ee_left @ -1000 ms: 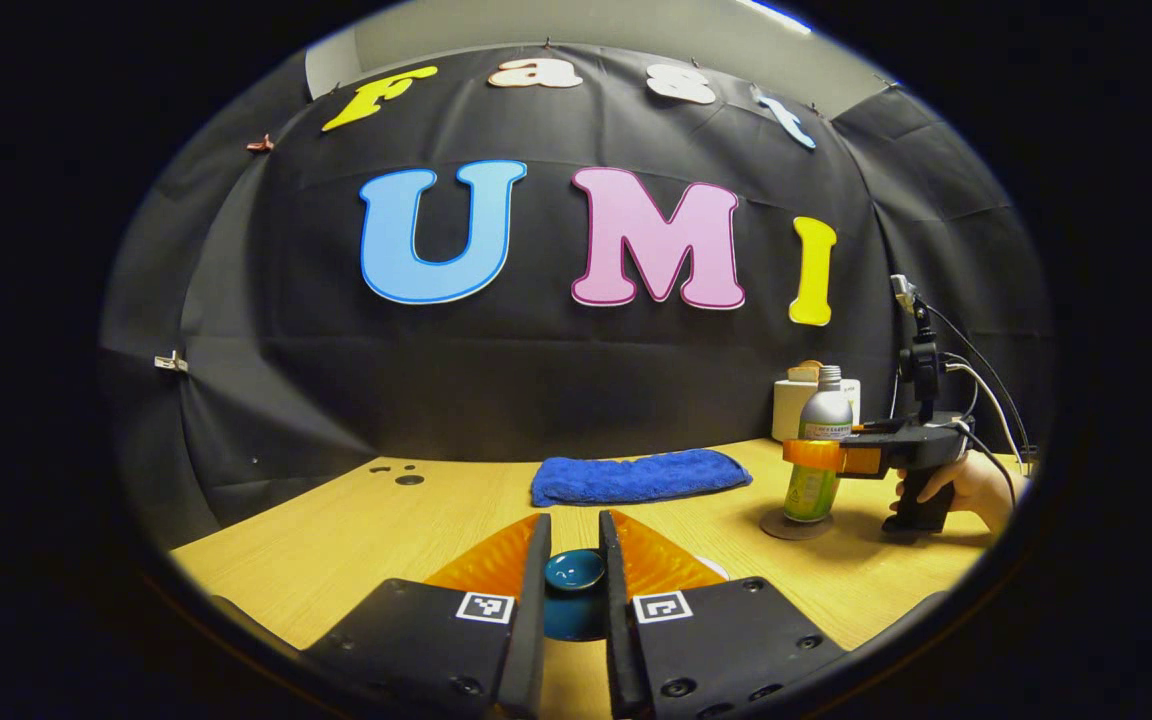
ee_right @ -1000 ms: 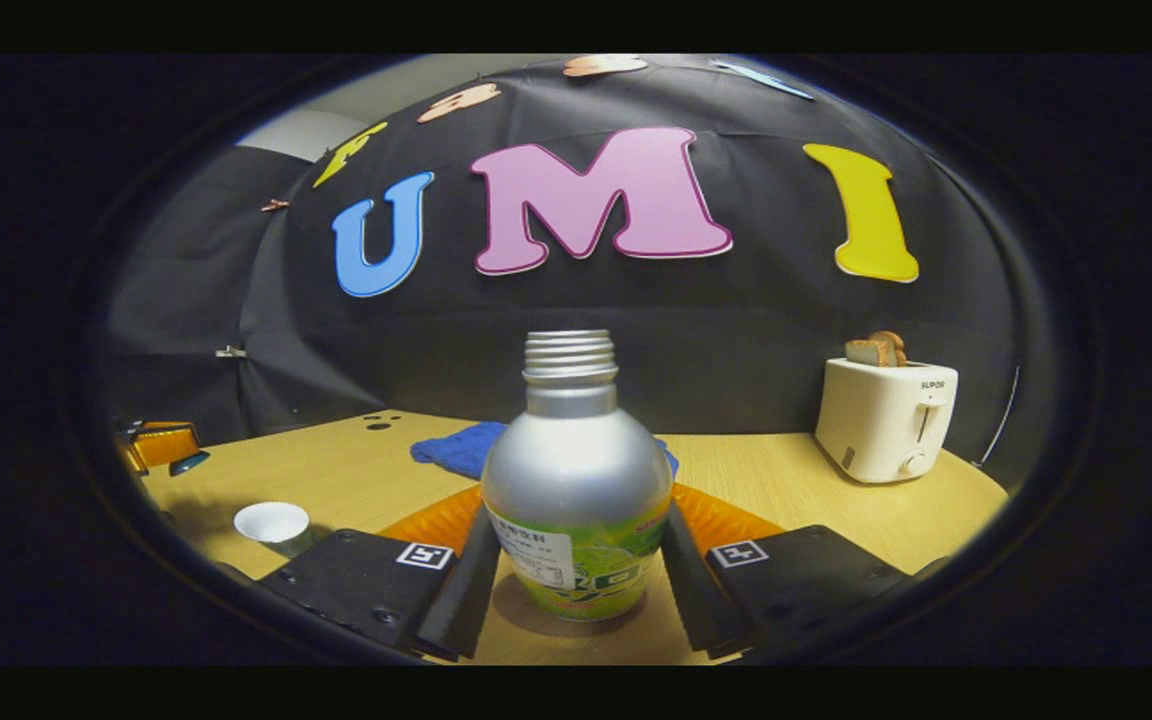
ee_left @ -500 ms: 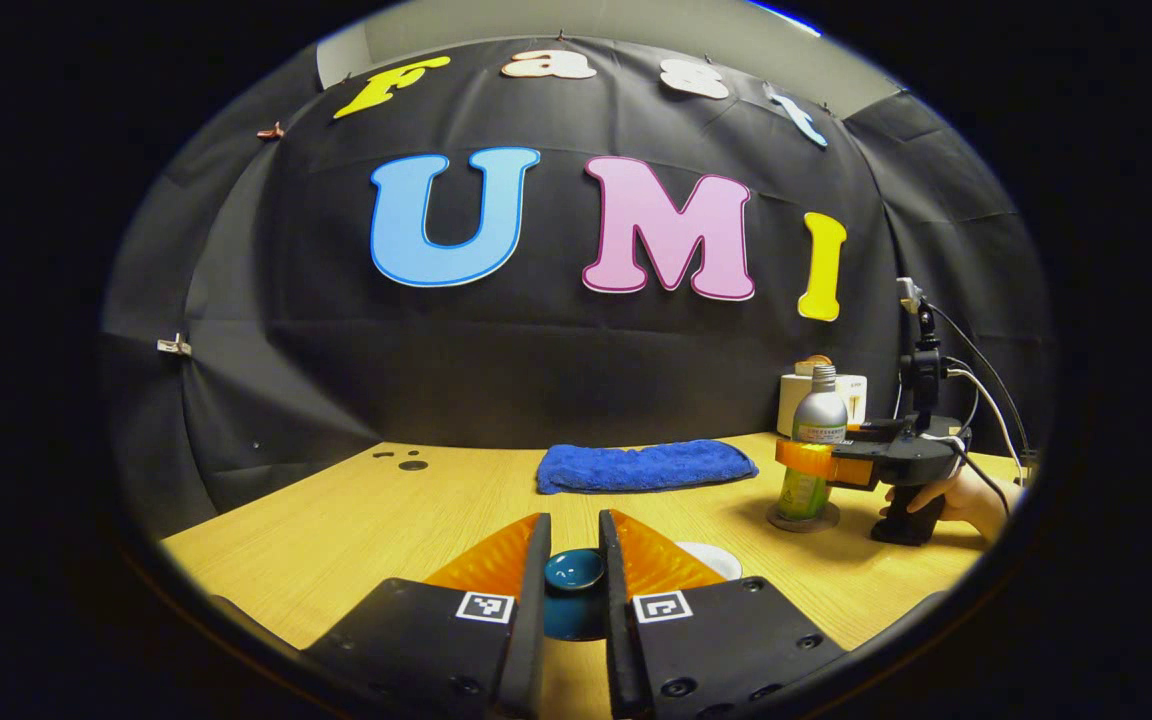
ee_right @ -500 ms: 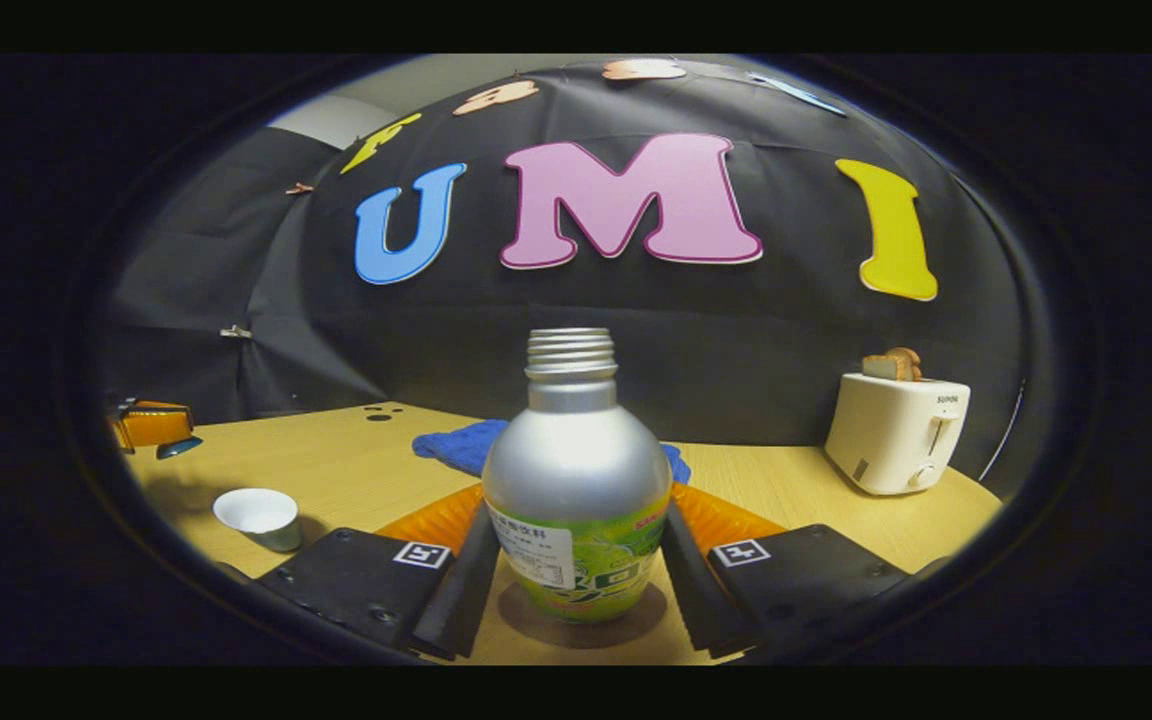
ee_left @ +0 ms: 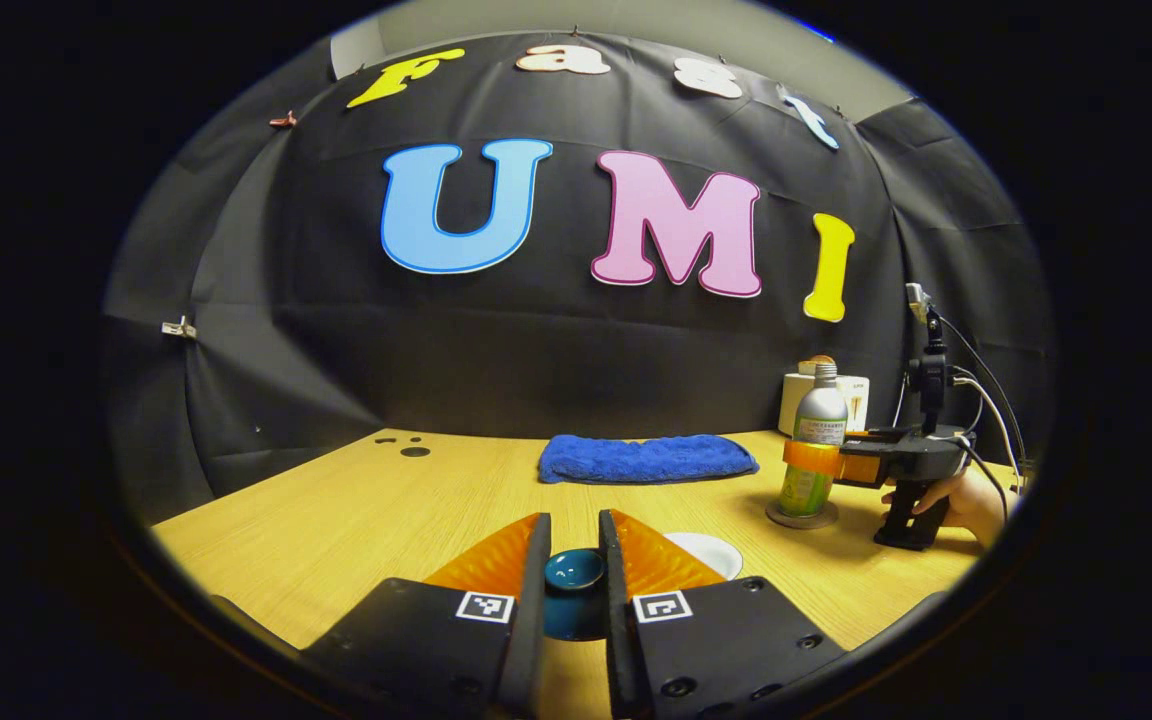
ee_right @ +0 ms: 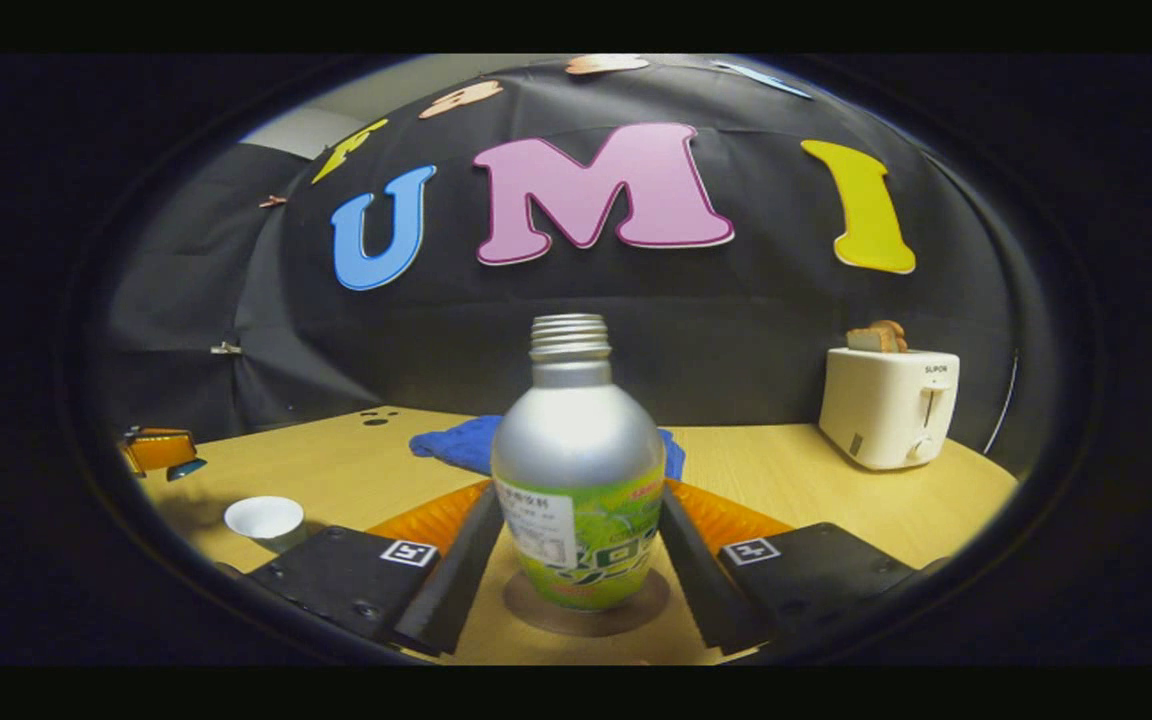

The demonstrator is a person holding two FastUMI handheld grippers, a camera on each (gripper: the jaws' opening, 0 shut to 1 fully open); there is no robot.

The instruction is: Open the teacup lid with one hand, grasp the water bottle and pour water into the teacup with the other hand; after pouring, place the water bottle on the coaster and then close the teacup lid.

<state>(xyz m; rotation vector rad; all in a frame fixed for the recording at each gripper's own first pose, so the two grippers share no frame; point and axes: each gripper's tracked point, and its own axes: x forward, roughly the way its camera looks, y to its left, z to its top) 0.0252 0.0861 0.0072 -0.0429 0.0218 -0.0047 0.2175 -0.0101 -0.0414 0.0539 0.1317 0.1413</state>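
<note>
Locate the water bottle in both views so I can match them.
Left gripper view: water bottle far right, upright on the coaster, between the right gripper's fingers.
Right gripper view: bottle bottom centre, on the coaster.
Shared landmark: blue towel behind it.

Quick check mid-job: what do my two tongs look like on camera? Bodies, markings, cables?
The left tongs and the right tongs both have black, angular bodies with screw heads. A small square black-and-white tag sits at the base of each finger, and the finger backs are ribbed wedges. In the left gripper view, the right tongs have a black pistol handle, a thin upright mast, and black and white cables.
</note>
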